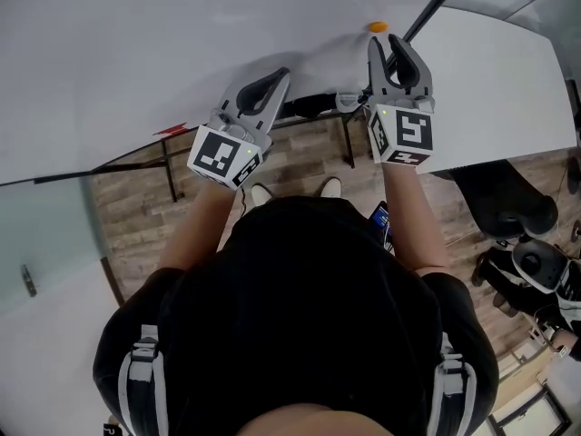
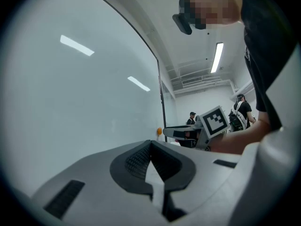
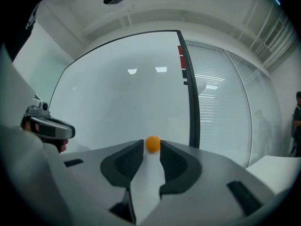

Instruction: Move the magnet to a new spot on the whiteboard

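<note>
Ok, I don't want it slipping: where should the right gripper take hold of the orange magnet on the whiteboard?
By its two opposite sides, with the right gripper level and coming straight at the whiteboard. The orange magnet is a small round knob standing off the flat board, so only its sides offer the pads anything. The jaws stand apart, lined up with it.

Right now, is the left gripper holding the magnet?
No: the left gripper is shut on nothing; the magnet sits at the right gripper's open tips.
</note>
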Available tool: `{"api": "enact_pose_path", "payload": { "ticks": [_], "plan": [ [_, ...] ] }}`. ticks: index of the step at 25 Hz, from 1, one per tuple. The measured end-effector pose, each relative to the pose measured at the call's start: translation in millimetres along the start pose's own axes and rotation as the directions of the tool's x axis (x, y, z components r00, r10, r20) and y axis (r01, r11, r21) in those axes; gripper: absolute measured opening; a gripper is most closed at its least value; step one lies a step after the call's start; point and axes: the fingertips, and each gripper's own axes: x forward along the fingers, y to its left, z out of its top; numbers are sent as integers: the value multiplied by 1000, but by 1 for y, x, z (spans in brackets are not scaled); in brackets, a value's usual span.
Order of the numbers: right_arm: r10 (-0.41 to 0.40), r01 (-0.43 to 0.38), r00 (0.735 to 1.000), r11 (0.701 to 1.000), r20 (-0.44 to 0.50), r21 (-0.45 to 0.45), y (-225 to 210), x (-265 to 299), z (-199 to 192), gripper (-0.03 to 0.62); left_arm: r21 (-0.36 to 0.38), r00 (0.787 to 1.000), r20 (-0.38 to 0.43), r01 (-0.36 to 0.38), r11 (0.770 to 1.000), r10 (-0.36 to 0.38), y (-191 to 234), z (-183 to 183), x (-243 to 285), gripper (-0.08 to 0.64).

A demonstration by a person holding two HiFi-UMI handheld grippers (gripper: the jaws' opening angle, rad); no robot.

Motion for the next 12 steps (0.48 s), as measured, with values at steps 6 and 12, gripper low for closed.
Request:
{"api": "enact_pose_path", "payload": {
  "ticks": [6,12],
  "plan": [
    [-51,51,999,999,2,-10,-3,10,2,130,-7,1000,2,10,1000,-10,6,-3,-8,5],
    [-72,72,997,997,-10,-17,-7,19,-1,137,-12,1000,-8,12,1000,-12,11,-6,-12,5]
  ]
}}
